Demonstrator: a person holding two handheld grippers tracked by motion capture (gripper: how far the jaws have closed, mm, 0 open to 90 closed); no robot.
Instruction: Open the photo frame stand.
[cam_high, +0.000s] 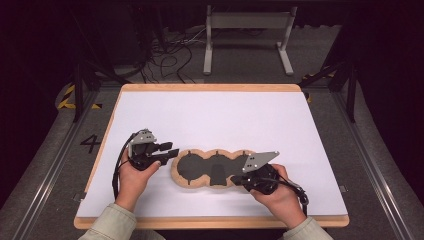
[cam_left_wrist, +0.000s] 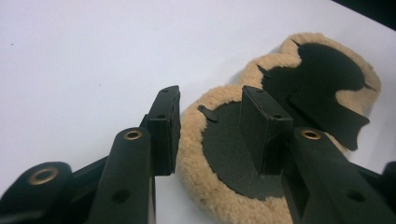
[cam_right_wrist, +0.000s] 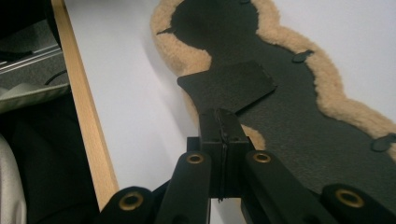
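On the white table (cam_high: 210, 115), the left gripper (cam_high: 169, 150) stands with jaws apart, straddling the left edge of the fleece mat (cam_high: 182, 177) without pinching it. The mat lies flat near the front edge, between both hands, dark backing up. It looks light, floppy and soft, so its woolly rim seems the best hold. The right gripper (cam_right_wrist: 220, 126) is clenched on the mat's thin black flap (cam_right_wrist: 229, 84).

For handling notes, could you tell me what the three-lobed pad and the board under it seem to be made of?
Three-lobed pad: tan, curly pile at the rim, probably fleece or sheepskin; its matte black face looks like thin leather or rubber, uncertain. Board: smooth white top with a pale, wood-like edge.
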